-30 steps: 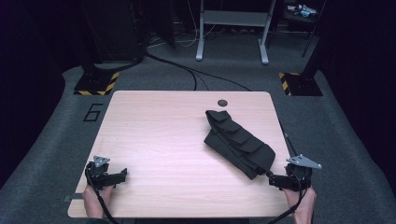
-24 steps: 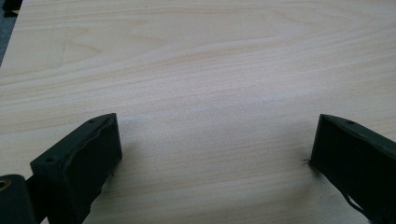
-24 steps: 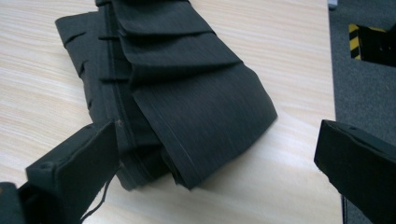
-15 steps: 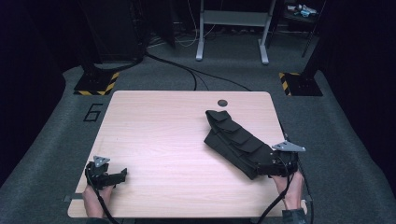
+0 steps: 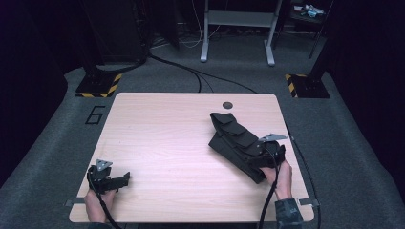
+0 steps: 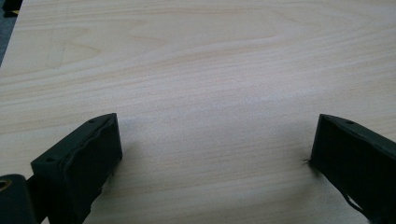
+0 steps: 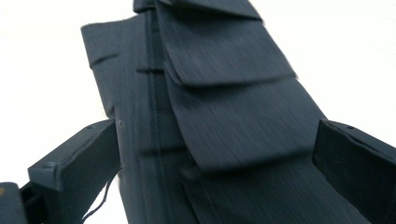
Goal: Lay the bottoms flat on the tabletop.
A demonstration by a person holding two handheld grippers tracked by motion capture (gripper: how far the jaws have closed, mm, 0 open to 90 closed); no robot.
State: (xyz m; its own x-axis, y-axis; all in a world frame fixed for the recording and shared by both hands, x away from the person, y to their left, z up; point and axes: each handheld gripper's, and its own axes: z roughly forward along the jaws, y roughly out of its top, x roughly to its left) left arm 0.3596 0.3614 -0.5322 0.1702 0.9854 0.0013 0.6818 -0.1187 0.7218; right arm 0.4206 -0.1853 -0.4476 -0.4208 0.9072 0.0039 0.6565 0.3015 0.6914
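1. A black fabric pouch (image 5: 236,143) lies on the right half of the wooden table (image 5: 167,138), set at a slant, with its far end pointing toward a small dark round hole (image 5: 227,104) near the table's far edge
2. The pouch has several overlapping flaps along its length (they show as stacked folds in the right gripper view) (image 7: 224,116)
3. The right gripper (image 5: 265,157) sits at the near end of the pouch, close to the table's right front corner, held by the person's right hand (image 5: 281,176)
4. In the right gripper view its jaws stand wide apart, one on each side of the pouch, with the fabric between them; the left jaw is at the pouch's edge, and whether either jaw presses the fabric cannot be told
5. The left gripper (image 5: 119,179) rests near the table's left front corner, well apart from the pouch, held by the left hand (image 5: 98,202)
6. In the left gripper view its jaws are spread wide over bare wood, with nothing between them
7. Cables trail from both grippers toward the near edge
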